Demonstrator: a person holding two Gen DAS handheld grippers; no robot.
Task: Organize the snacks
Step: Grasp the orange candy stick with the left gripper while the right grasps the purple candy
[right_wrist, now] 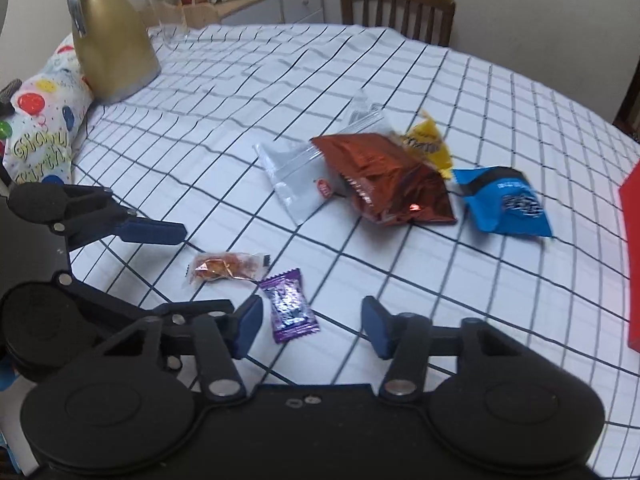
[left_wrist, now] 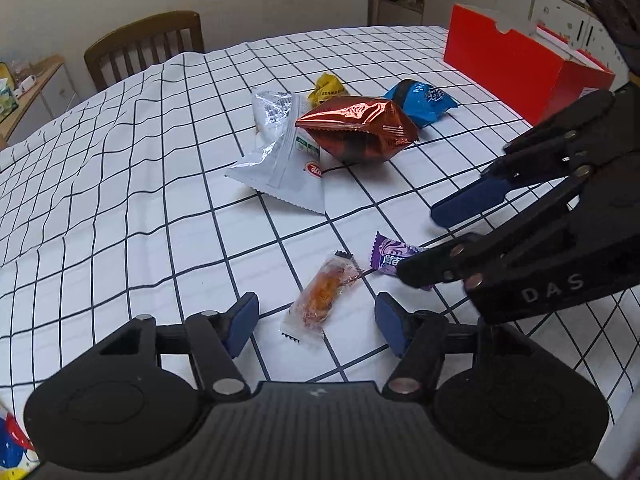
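1. The left gripper point(left_wrist: 316, 322) is hovering low with its jaws spread wide, holding nothing; a small clear packet with an orange snack point(left_wrist: 318, 300) is lying flat between its blue pads point(left_wrist: 242, 320).
2. The right gripper point(right_wrist: 310, 324) is also gaping open and empty, with a purple foil candy packet point(right_wrist: 290, 306) lying just ahead of its left pad.
3. Farther out, a clear plastic pouch point(left_wrist: 280, 160), a crinkled copper foil bag point(left_wrist: 356, 128), a yellow wrapper point(left_wrist: 326, 88) and a blue packet point(left_wrist: 422, 100) are sitting clustered, the copper bag overlapping the pouch.
4. A red cardboard box point(left_wrist: 508, 68) is standing near the table's far right edge, well apart from the two small packets.
5. The white grid-checked tablecloth point(left_wrist: 120, 184) is lying wrinkled toward the left, leaving broad bare cloth there.
6. A gold jug point(right_wrist: 108, 40) is standing at the table's edge, beside a balloon-printed bag point(right_wrist: 44, 120).
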